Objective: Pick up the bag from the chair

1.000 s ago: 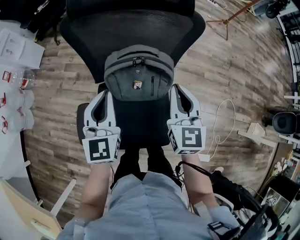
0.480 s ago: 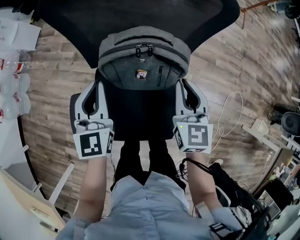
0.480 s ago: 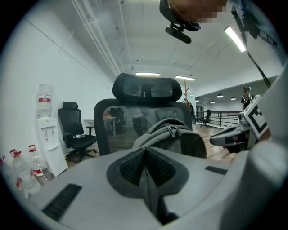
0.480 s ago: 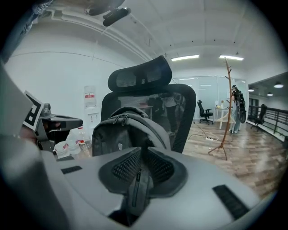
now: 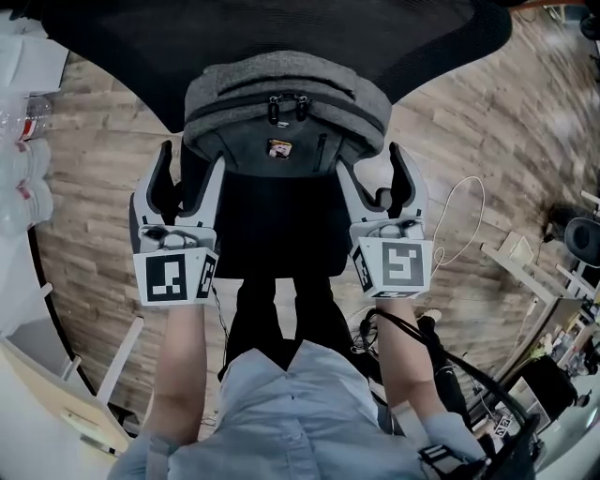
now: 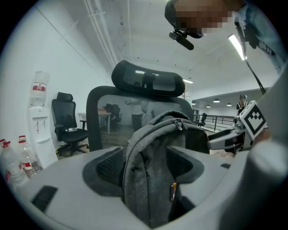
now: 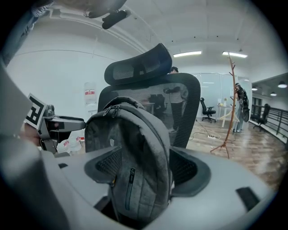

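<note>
Bag (image 5: 286, 103), grey, upright on black chair (image 5: 281, 230), small front tag (image 5: 278, 148) illegible.

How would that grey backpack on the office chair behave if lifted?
Probably soft: the grey backpack is woven fabric and its side creases. It stands upright against the mesh backrest, looking fairly full, so it may sag only slightly. The rough cloth likely grips well.

The head view looks from high up, nearly straight down on the bag (image 5: 286, 117) and the chair (image 5: 281, 230); the left gripper view sits low, right up against the bag's left side, facing the chair's back; the right gripper view does the same from the other side (so close that the bag fills the middle); all three share bag and chair.
</note>
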The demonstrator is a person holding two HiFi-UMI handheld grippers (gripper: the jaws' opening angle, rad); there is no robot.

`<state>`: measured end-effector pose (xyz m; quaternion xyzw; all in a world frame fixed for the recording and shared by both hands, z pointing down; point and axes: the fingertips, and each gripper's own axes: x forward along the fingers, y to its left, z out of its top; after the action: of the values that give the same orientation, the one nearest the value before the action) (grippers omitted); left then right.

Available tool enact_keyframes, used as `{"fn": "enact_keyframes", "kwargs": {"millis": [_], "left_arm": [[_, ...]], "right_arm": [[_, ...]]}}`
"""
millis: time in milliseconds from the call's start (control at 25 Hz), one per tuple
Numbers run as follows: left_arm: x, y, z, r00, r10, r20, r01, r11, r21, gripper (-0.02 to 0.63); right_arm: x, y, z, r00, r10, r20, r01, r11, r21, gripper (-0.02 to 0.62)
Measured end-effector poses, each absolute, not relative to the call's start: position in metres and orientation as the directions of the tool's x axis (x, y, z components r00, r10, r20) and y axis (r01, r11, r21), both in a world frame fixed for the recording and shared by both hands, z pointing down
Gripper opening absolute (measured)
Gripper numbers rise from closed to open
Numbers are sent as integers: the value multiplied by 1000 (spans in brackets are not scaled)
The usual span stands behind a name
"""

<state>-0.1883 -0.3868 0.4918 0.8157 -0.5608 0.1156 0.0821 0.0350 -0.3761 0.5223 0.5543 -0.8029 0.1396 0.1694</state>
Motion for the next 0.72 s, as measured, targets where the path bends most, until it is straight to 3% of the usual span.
{"fn": "enact_keyframes", "kwargs": {"millis": [280,720], "left_arm": [[-192,-413,508,361,-882,302,-925,-379,-2,336],[-168,-447,518,494,-817,298,-852,-523,-24,368]], "right_arm": [[40,-403,536,-328,-834,444,-936,351,-31,327],[30,-435,542,-411,-806,425,-895,446,-20,354]]}}
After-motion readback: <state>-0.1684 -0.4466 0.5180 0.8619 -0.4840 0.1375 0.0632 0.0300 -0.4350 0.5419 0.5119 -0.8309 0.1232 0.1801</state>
